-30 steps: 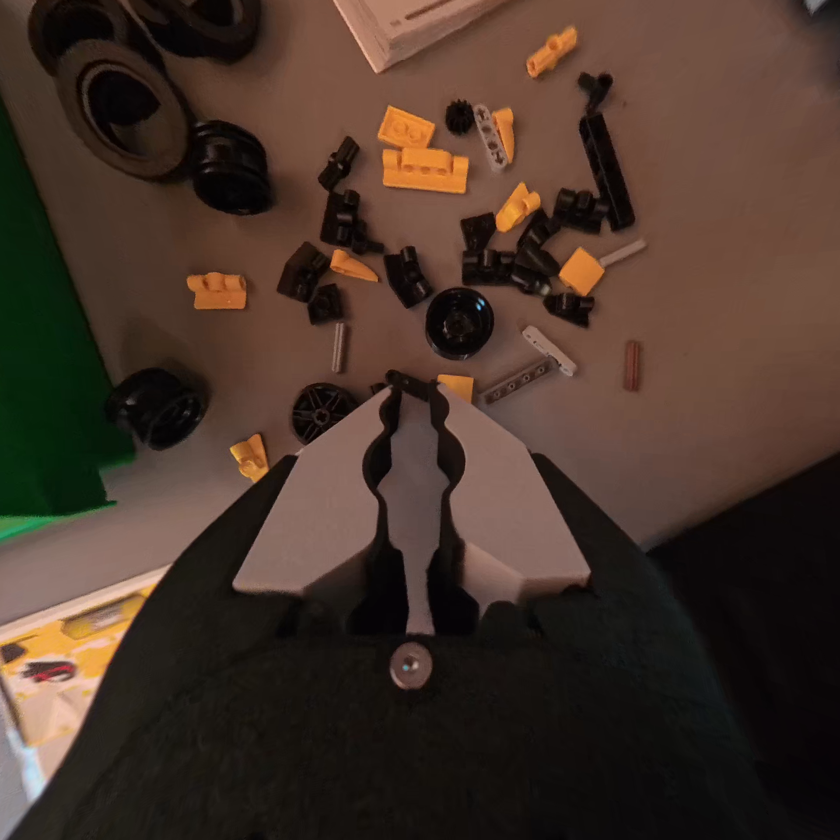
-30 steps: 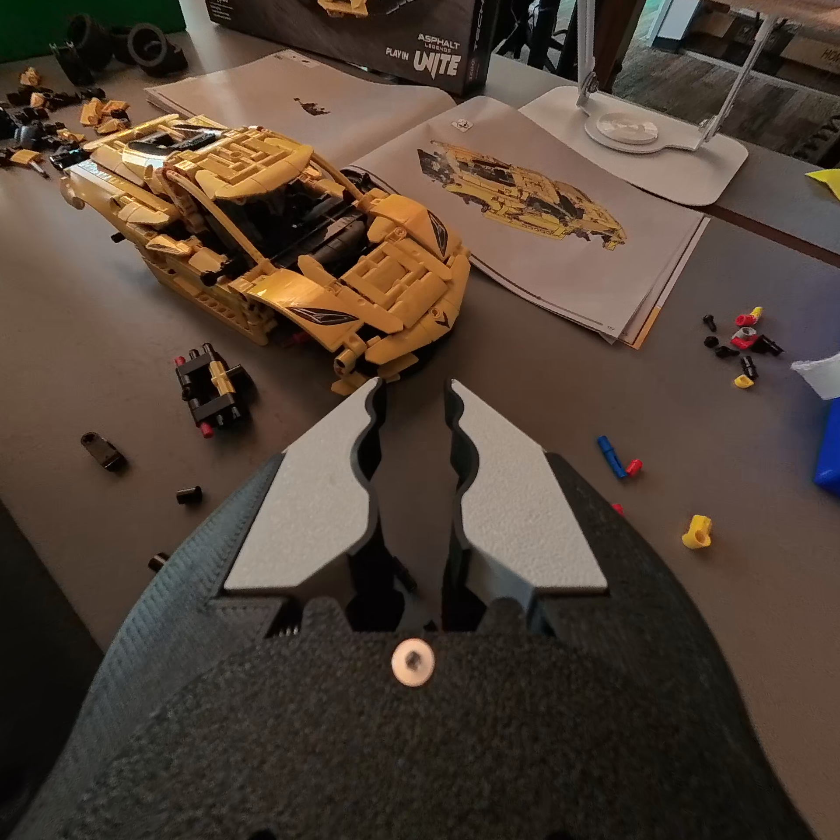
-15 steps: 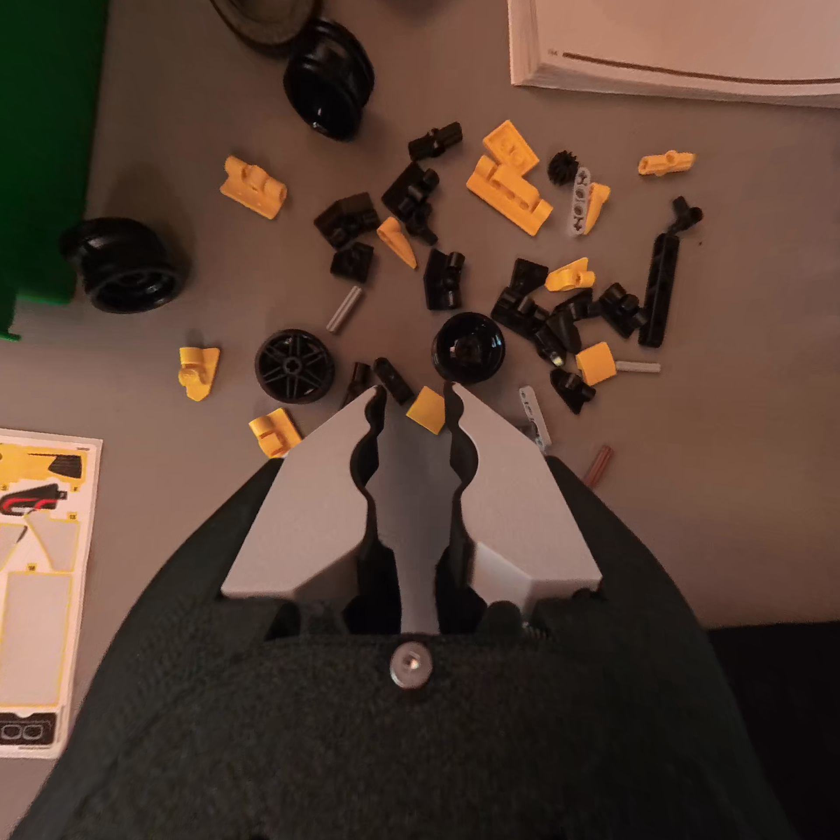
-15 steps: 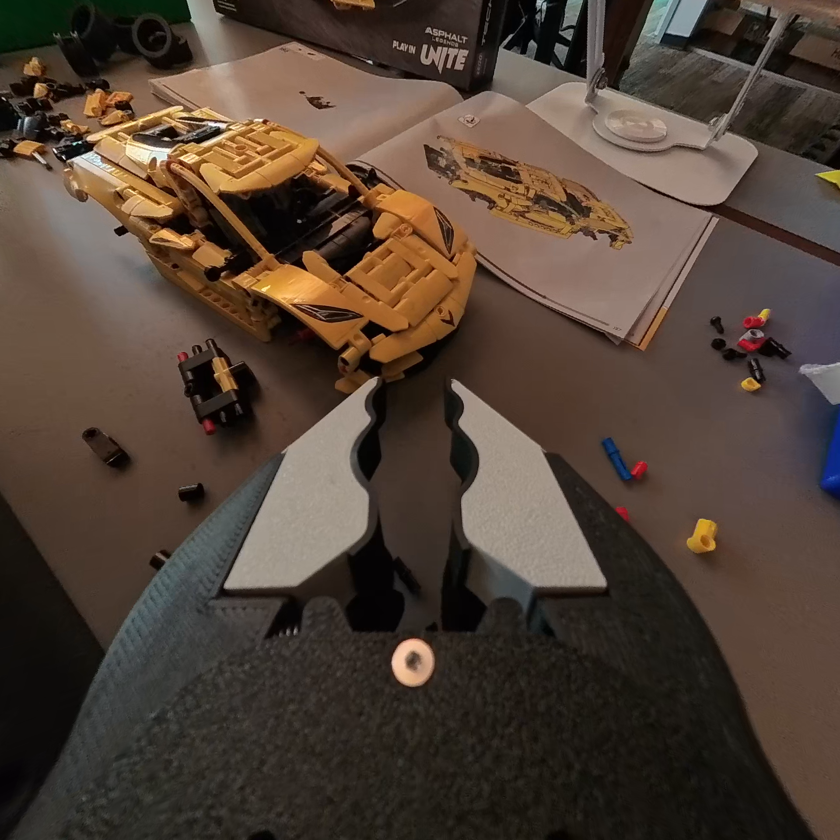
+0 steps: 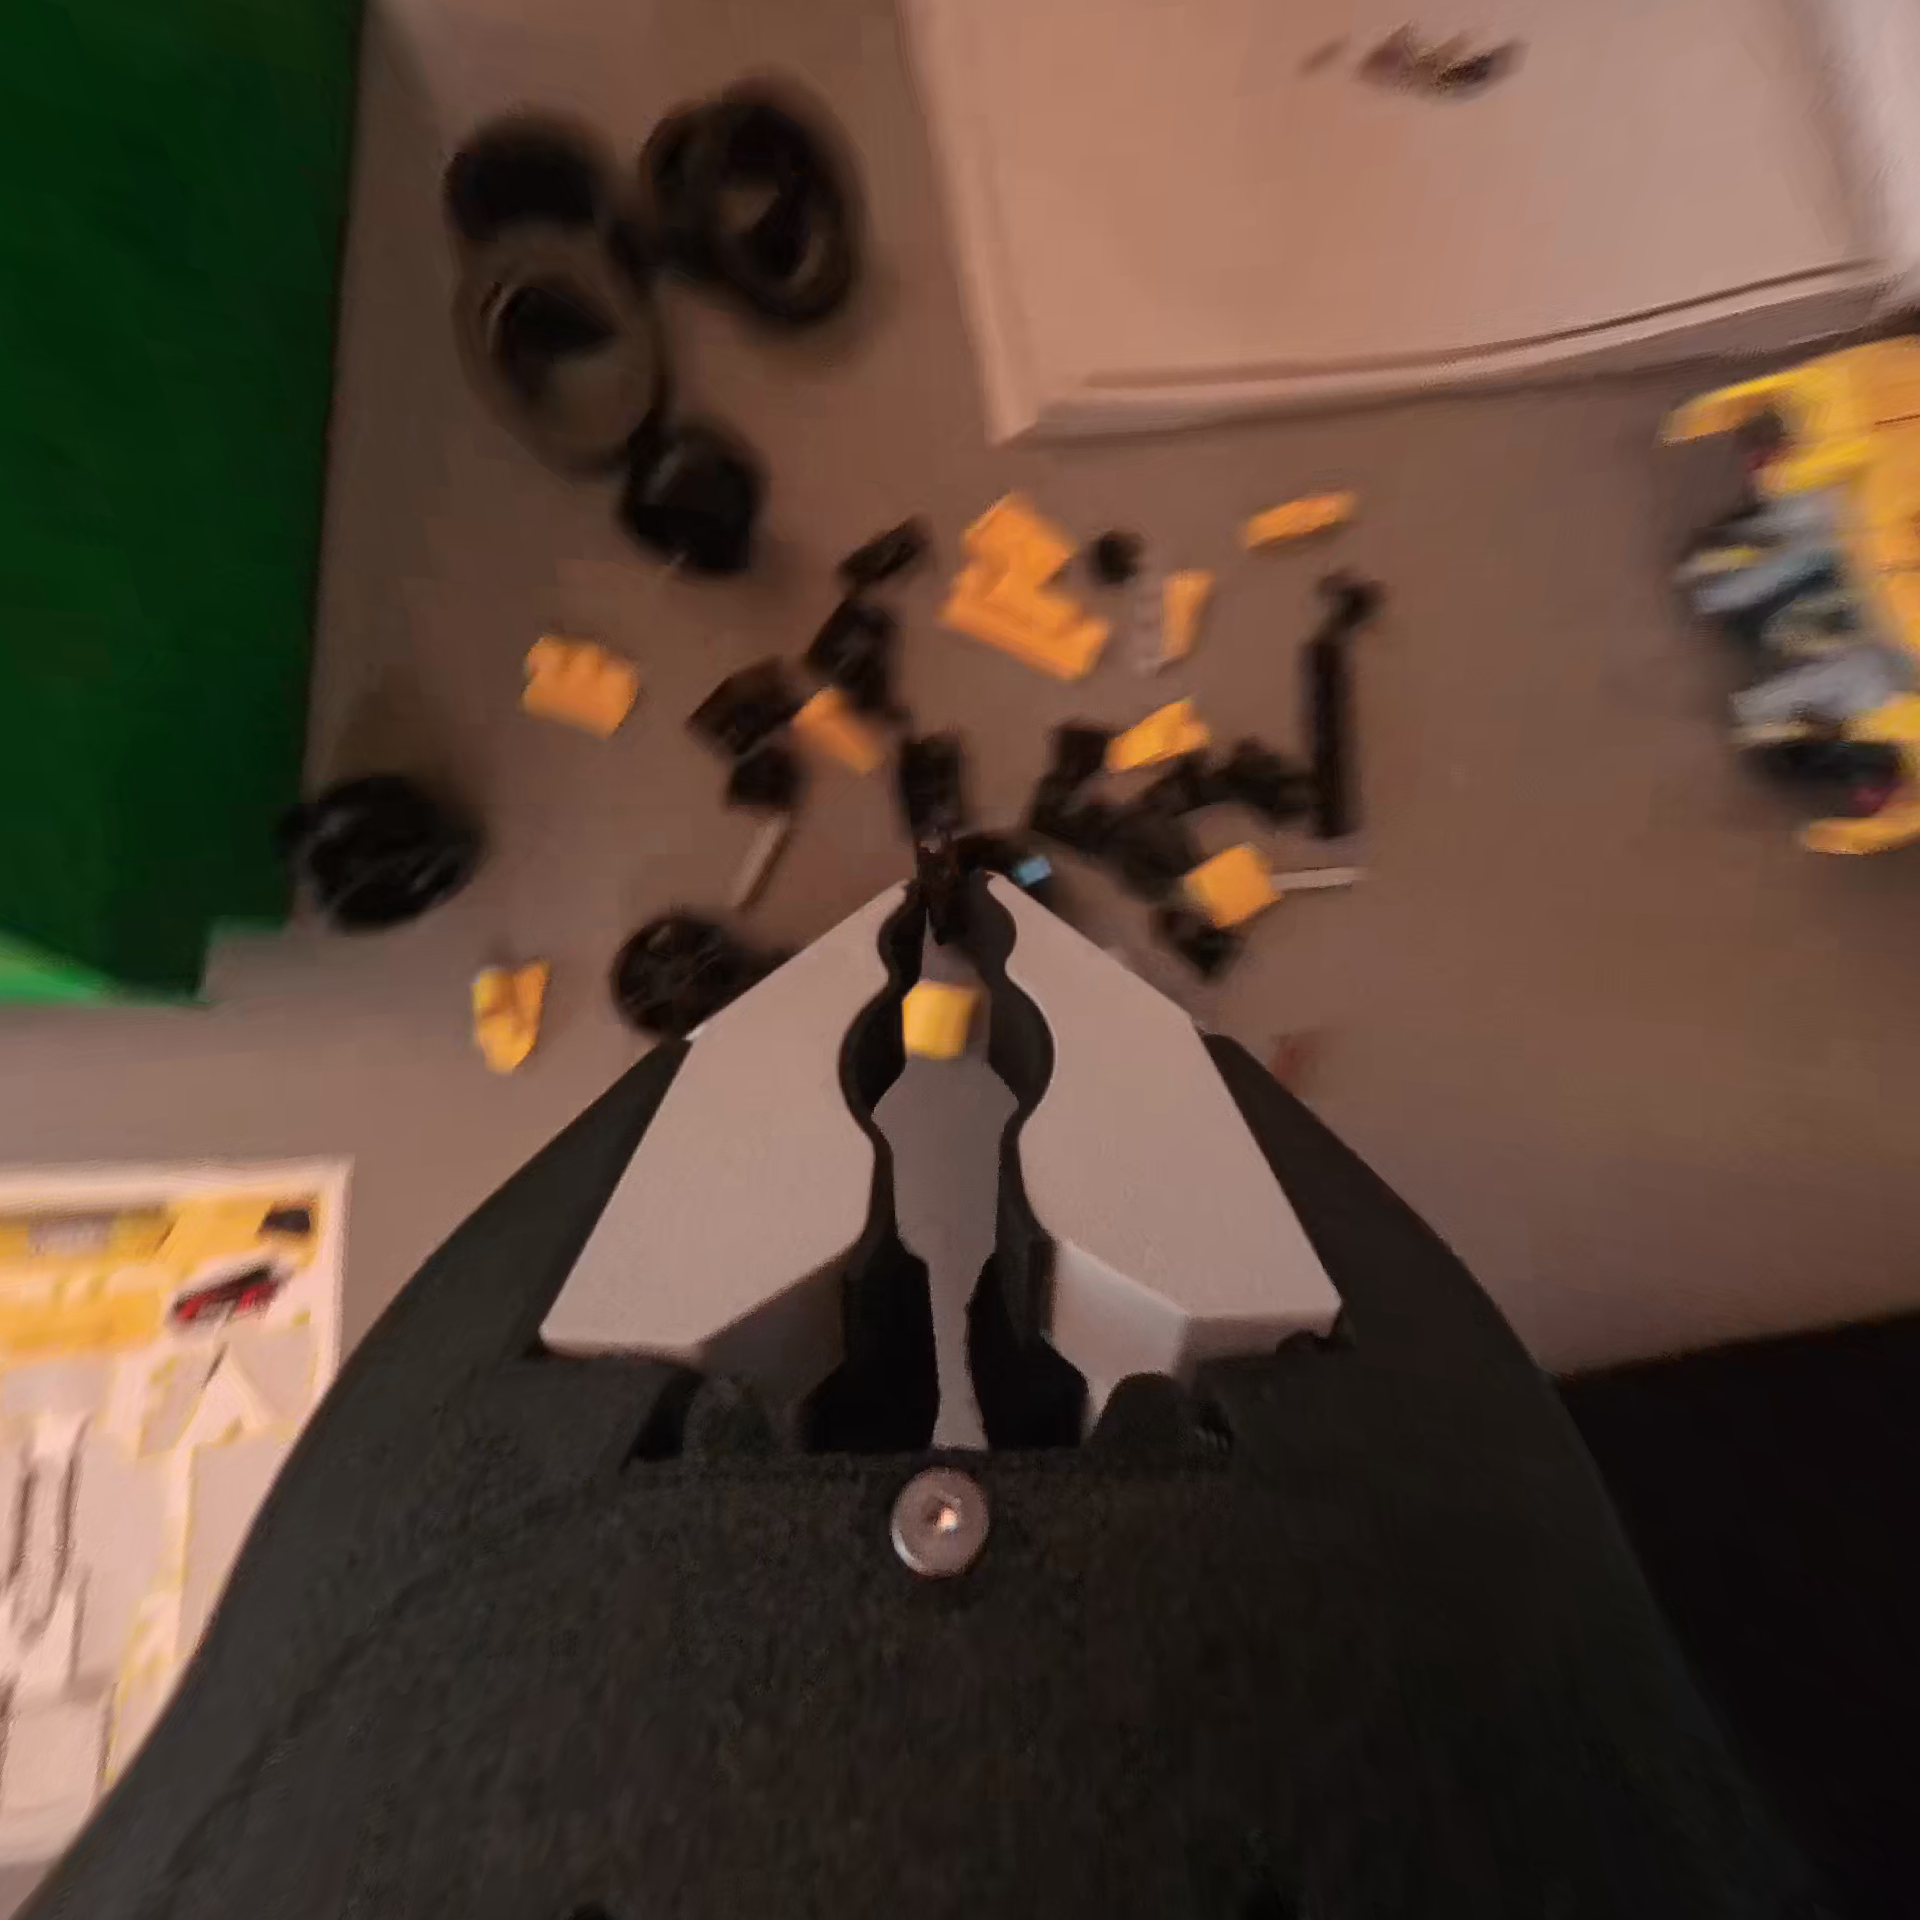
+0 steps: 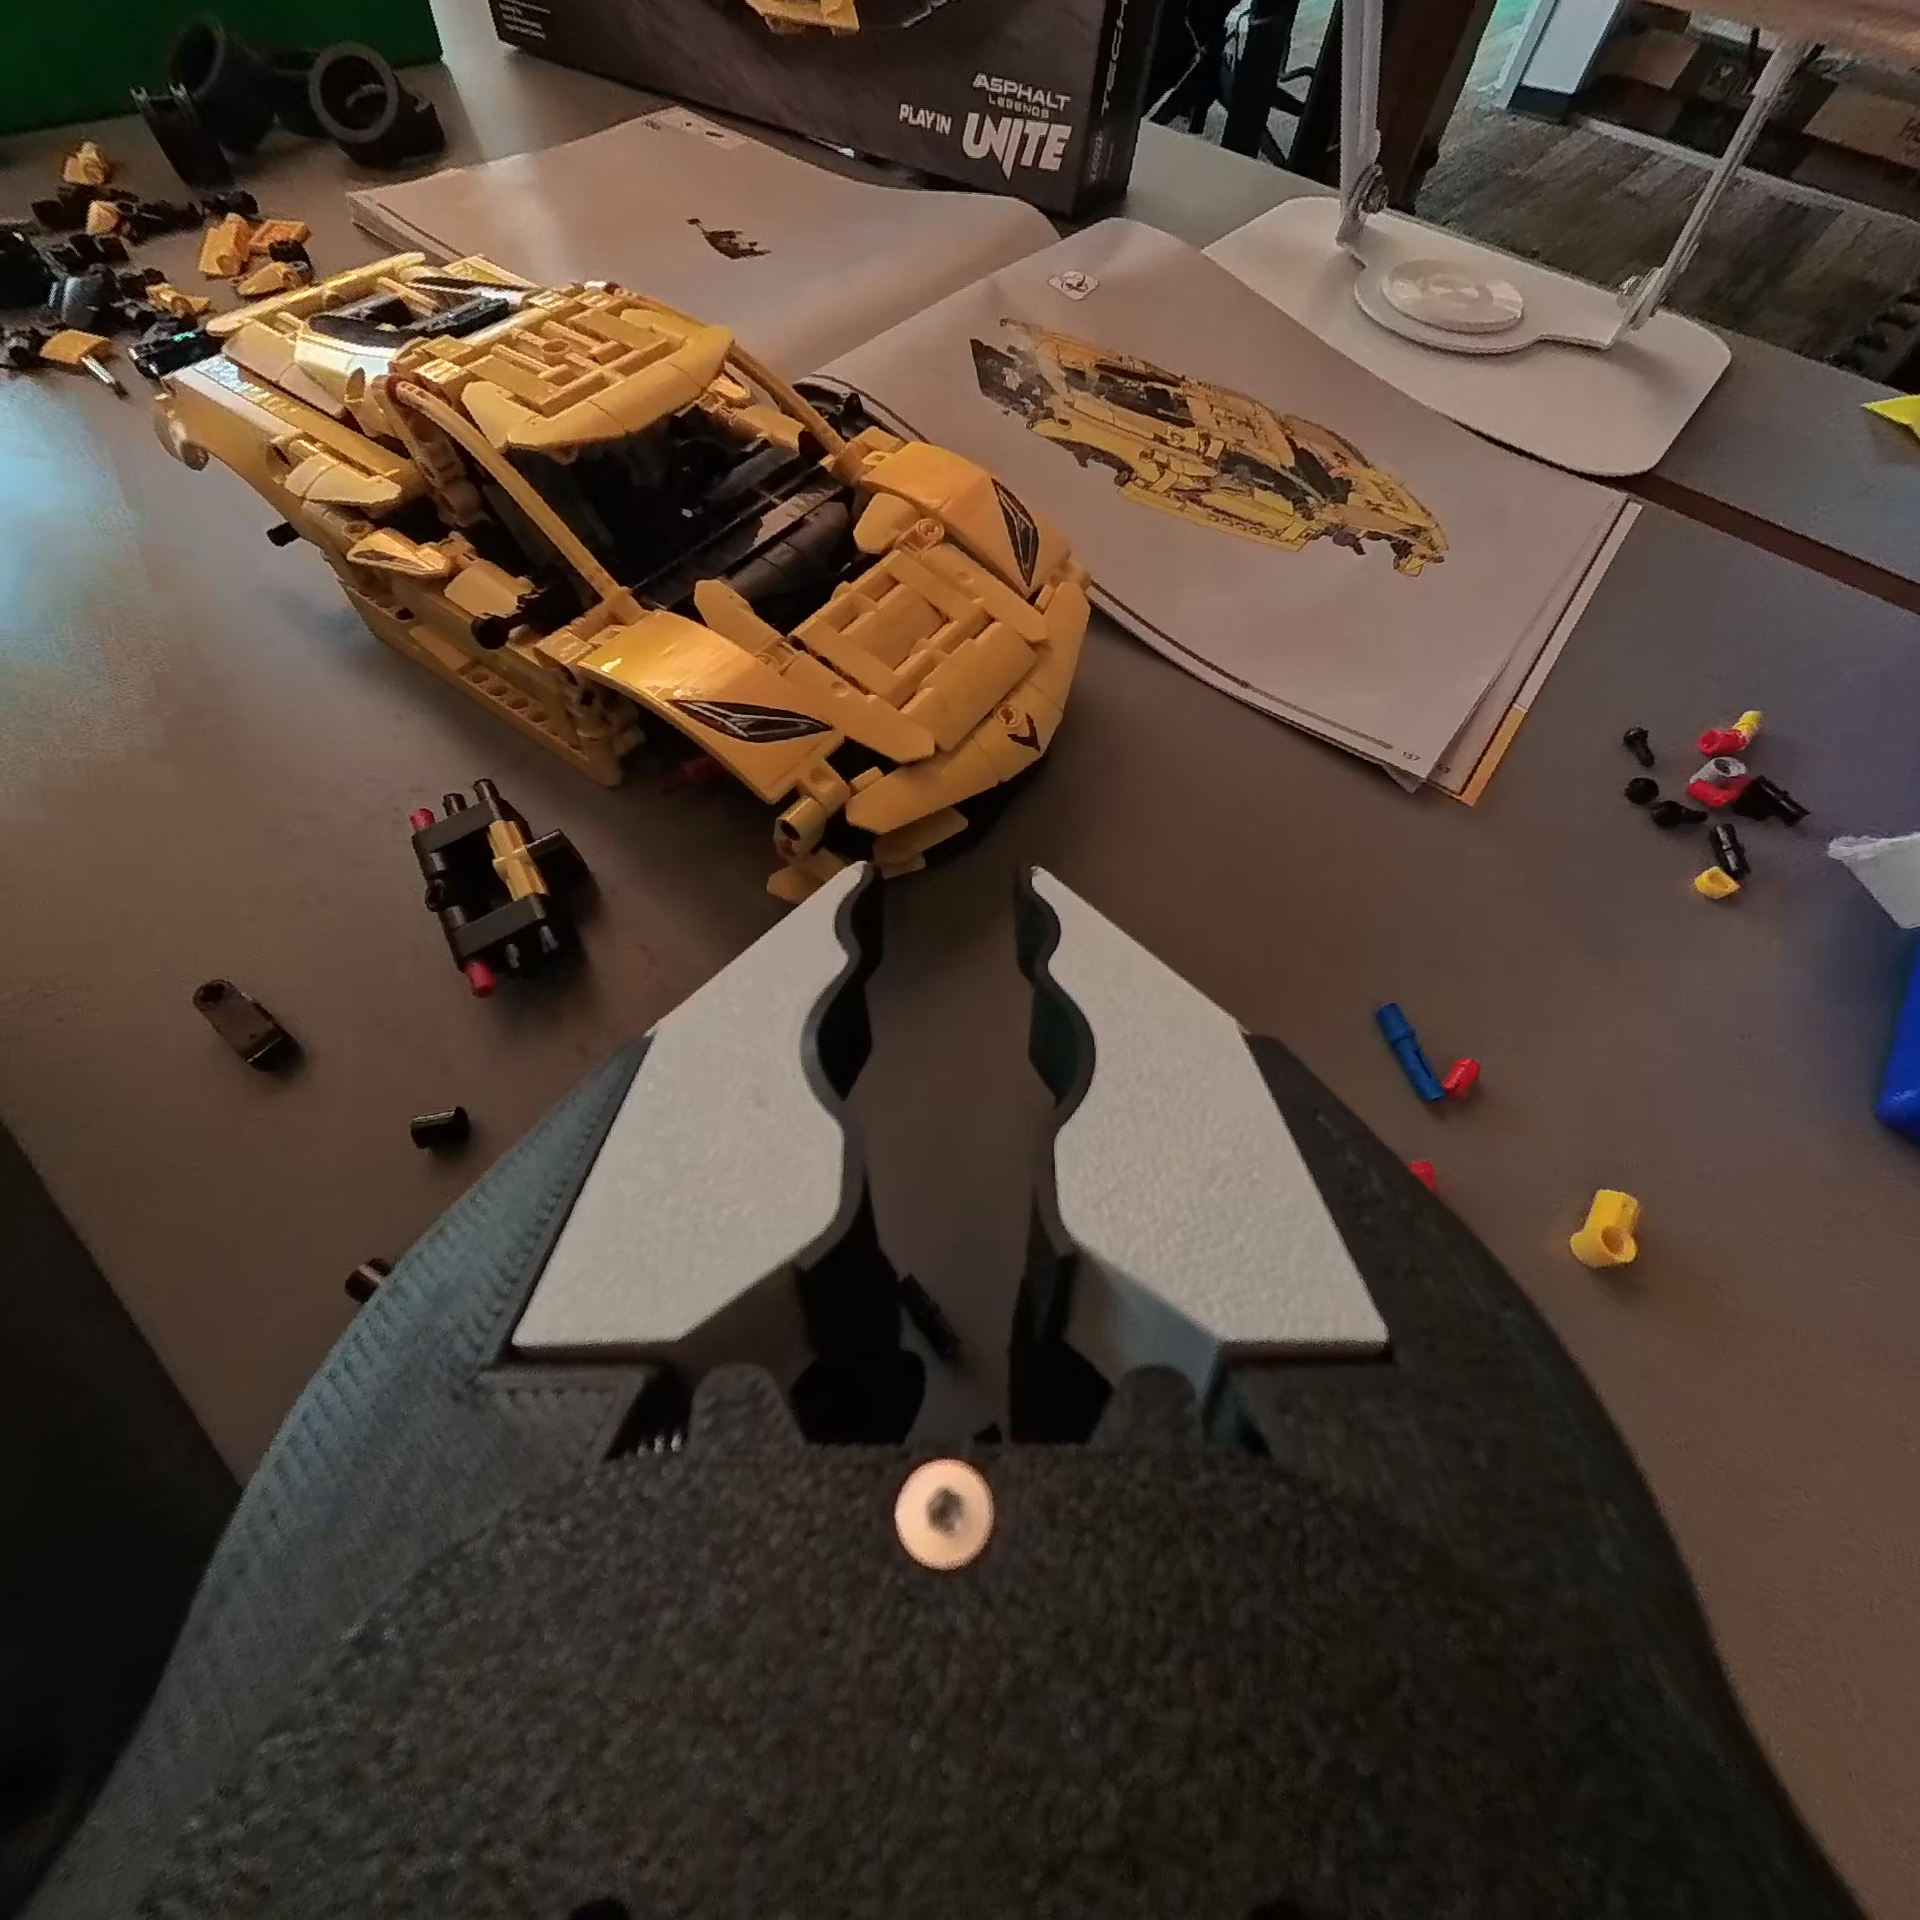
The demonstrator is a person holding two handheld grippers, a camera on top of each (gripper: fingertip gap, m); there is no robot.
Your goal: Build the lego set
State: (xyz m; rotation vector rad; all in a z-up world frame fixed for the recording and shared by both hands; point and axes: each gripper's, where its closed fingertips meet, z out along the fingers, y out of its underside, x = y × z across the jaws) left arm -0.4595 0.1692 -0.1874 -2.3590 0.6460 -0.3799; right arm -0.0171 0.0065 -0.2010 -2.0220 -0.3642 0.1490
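Left wrist view is motion-blurred. Left gripper (image 5: 948,902) has its jaws nearly together at the tips, pinching a small black piece (image 5: 940,883); exact shape of that piece can't be made out. A yellow piece (image 5: 938,1018) shows through the gap behind the tips, lying on the grey table (image 5: 1507,1091), not gripped. Beyond the tips is the loose scatter of black and yellow parts (image 5: 1039,665); black tyres (image 5: 644,270) lie on the far side of that scatter, a green mat (image 5: 156,416) to its left, a sticker sheet (image 5: 156,1351) on the near left, a white booklet (image 5: 1403,208) on the far right.

Right gripper (image 6: 948,883) has its jaws apart with a clear gap, nothing between them. It sits just in front of the nose of the yellow lego car (image 6: 644,540), tips near but not touching it. Left of the car's nose is a small black sub-assembly (image 6: 494,883) with red pins. Right of the car lies the open instruction book (image 6: 1195,468); the set's box (image 6: 883,83) stands behind it. Small coloured pins (image 6: 1704,790) lie well right of the car.
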